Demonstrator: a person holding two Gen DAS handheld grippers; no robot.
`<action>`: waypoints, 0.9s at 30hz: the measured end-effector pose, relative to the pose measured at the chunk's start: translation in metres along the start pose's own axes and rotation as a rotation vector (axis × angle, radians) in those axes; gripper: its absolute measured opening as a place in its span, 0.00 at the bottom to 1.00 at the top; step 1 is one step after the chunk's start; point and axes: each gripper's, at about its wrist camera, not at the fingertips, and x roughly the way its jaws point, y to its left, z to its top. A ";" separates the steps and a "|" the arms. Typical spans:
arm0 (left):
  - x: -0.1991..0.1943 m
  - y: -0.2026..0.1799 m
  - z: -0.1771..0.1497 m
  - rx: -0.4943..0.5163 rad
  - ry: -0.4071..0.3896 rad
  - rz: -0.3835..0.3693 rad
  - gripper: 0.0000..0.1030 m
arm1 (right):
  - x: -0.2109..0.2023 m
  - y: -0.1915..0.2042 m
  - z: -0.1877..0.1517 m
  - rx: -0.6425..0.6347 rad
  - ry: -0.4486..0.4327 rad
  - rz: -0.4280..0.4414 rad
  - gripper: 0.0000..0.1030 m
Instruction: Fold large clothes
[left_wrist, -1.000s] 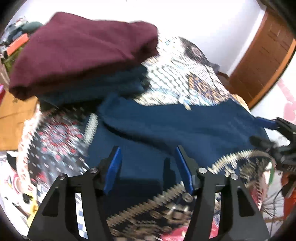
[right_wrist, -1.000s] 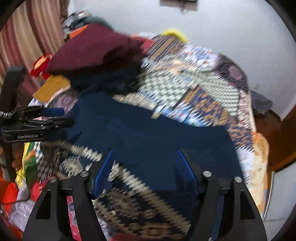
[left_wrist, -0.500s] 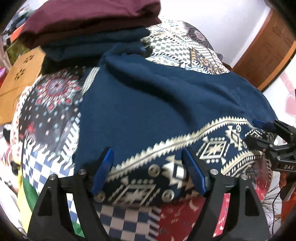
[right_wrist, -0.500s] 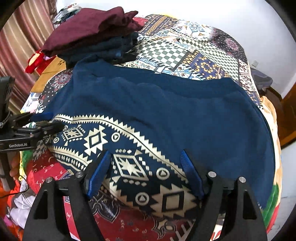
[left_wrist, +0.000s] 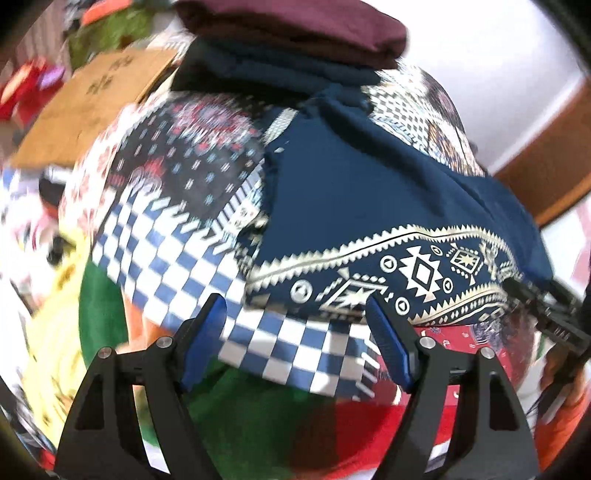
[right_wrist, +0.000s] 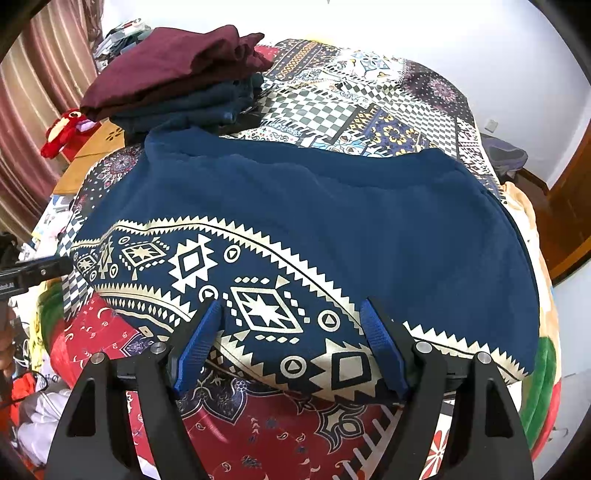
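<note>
Left gripper (left_wrist: 295, 339): jaws apart, empty, over checkered bedspread (left_wrist: 177, 266) just beside the garment's edge. Right gripper (right_wrist: 290, 341): jaws apart, straddling the patterned hem. Navy garment (right_wrist: 314, 206) spread flat across the bed, gold-printed border nearest. Folded maroon and navy pile (right_wrist: 177, 74) at the far corner.
</note>
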 end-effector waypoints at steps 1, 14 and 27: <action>0.000 0.007 -0.004 -0.045 0.012 -0.037 0.75 | 0.000 0.000 0.000 0.003 -0.002 0.001 0.73; 0.044 0.013 0.004 -0.300 0.157 -0.435 0.75 | 0.001 0.002 -0.002 0.004 -0.005 0.013 0.75; 0.075 -0.011 0.050 -0.332 0.002 -0.284 0.74 | 0.007 -0.002 0.016 0.045 0.022 0.046 0.75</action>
